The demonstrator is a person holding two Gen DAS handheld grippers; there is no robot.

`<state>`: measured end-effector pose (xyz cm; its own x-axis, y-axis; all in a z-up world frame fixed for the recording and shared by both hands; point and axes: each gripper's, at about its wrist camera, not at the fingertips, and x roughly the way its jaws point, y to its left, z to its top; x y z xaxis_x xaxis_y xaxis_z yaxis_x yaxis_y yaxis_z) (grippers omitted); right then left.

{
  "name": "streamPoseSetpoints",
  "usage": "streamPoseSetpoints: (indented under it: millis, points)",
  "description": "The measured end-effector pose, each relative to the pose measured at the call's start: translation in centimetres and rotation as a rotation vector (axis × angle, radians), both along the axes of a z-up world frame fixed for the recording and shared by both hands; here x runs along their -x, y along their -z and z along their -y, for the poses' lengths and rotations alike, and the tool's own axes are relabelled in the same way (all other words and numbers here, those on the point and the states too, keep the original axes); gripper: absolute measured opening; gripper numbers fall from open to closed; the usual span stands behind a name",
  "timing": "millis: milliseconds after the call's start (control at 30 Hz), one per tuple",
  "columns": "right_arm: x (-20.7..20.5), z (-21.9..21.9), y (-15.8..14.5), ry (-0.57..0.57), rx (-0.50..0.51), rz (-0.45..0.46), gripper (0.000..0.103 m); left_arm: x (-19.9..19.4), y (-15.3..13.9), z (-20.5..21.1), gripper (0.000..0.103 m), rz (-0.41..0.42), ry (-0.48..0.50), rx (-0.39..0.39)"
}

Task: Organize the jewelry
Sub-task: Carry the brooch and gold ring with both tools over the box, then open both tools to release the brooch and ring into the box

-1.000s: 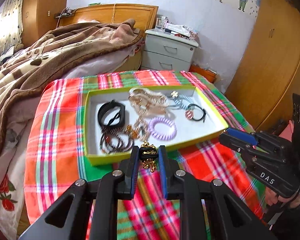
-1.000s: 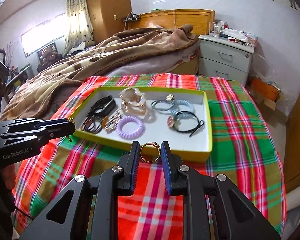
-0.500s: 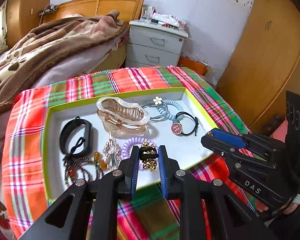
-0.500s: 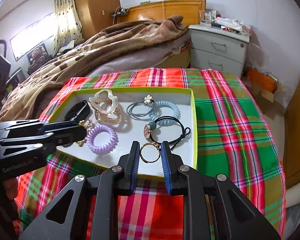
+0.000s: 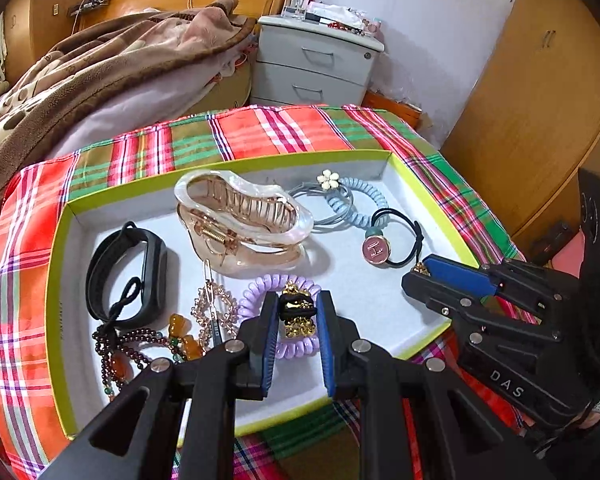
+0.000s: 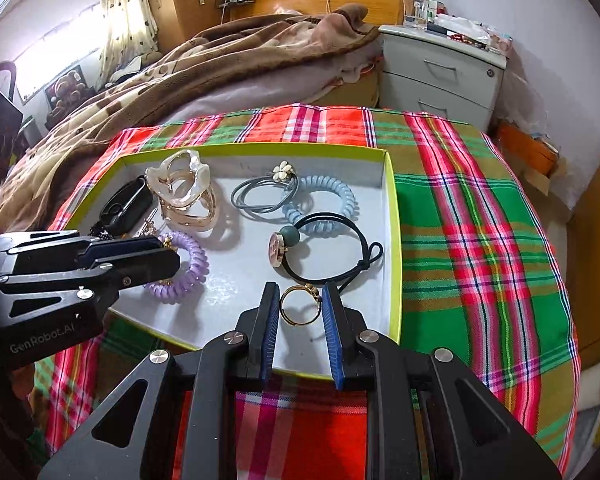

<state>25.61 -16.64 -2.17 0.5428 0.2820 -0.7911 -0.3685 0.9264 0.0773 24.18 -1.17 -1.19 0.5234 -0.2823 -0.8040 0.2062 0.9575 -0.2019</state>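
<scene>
A shallow white tray with a lime-green rim [image 5: 236, 166] [image 6: 396, 240] lies on a plaid cloth. My left gripper [image 5: 297, 312] is shut on a black and gold brooch [image 5: 297, 311], held over the purple spiral hair tie [image 5: 260, 300] inside the tray. My right gripper [image 6: 301, 306] is shut on a gold ring [image 6: 299, 308], held over the tray's near right corner. The right gripper also shows in the left wrist view [image 5: 424, 270], and the left gripper in the right wrist view [image 6: 156, 254].
The tray holds a clear claw clip [image 5: 240, 216], a black band [image 5: 128, 272], bead bracelets [image 5: 140, 344], a gold chain [image 5: 212, 304], grey and blue hair ties [image 6: 292, 196] and a black tie with a pink charm [image 6: 324, 248]. A bed [image 6: 220, 64] and nightstand [image 6: 440, 72] stand behind.
Both grippers have moved forward from the cloth in front of the tray to over the tray's inside, each still holding its piece.
</scene>
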Motion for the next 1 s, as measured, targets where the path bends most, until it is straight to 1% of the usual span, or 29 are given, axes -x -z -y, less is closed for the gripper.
streamPoseSetpoints:
  millis: [467, 733, 800, 867, 1000]
  points:
    - [-1.1, -0.2, 0.2, 0.006, 0.014, -0.044, 0.023, -0.6, 0.7, -0.2, 0.02, -0.036, -0.009, 0.011]
    - [-1.4, -0.3, 0.3, 0.008, 0.013, -0.051, 0.023, -0.5, 0.7, -0.1, 0.022, -0.037, -0.008, 0.008]
    - [-1.4, -0.3, 0.3, 0.009, 0.01, -0.051, 0.023, -0.5, 0.6, -0.1, 0.027, -0.033, -0.008, 0.007]
    - [-1.3, -0.2, 0.3, 0.013, 0.003, -0.053, 0.023, -0.4, 0.5, 0.0, 0.03, -0.034, -0.007, 0.008]
    - [-1.2, 0.1, 0.2, 0.025, -0.01, -0.052, 0.023, -0.2, 0.4, 0.0, 0.033, -0.029, -0.008, 0.002]
